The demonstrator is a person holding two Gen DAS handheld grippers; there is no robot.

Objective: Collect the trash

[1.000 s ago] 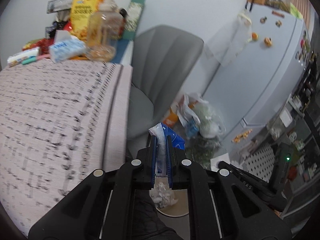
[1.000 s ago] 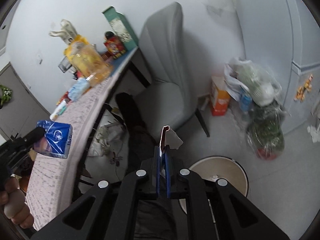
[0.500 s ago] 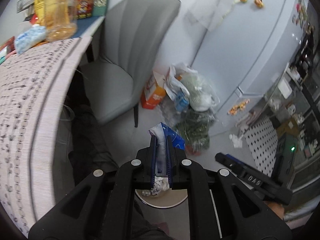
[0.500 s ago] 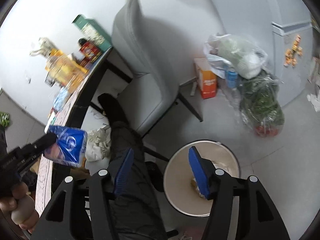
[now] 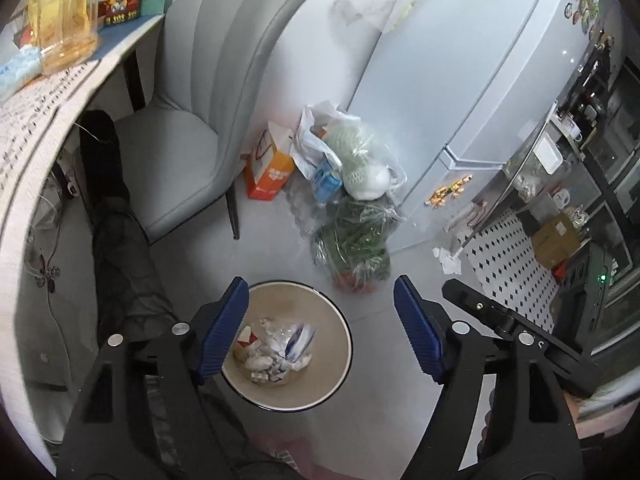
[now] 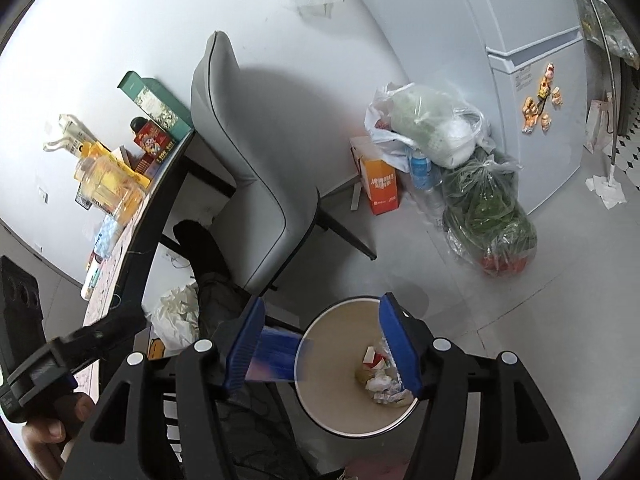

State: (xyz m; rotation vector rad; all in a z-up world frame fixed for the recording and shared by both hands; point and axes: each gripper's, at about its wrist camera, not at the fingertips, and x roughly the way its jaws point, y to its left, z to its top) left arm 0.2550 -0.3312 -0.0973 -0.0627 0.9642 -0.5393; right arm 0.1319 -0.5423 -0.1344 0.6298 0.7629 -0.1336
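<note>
A round beige trash bin (image 5: pixel 320 396) stands on the floor right under both grippers; it also shows in the right wrist view (image 6: pixel 340 420). Crumpled paper and wrappers (image 5: pixel 276 348) lie in it. In the right wrist view a blurred blue packet (image 6: pixel 276 354) shows in mid-air beside the bin's rim, between the jaws, held by nothing. My left gripper (image 5: pixel 320 328) is open and empty above the bin. My right gripper (image 6: pixel 320 346) is open above the bin too.
A grey chair (image 5: pixel 192 120) stands by the table (image 5: pixel 24 128) at the left. Plastic bags of greens (image 5: pixel 352 240) and an orange carton (image 5: pixel 268 172) lie on the floor by the white fridge (image 5: pixel 480 80). A person's dark-trousered leg (image 5: pixel 120 264) is beside the bin.
My left gripper swung from over the table to above the bin and opened, letting go of the blue-and-white packet. My right gripper opened earlier and dropped its scrap.
</note>
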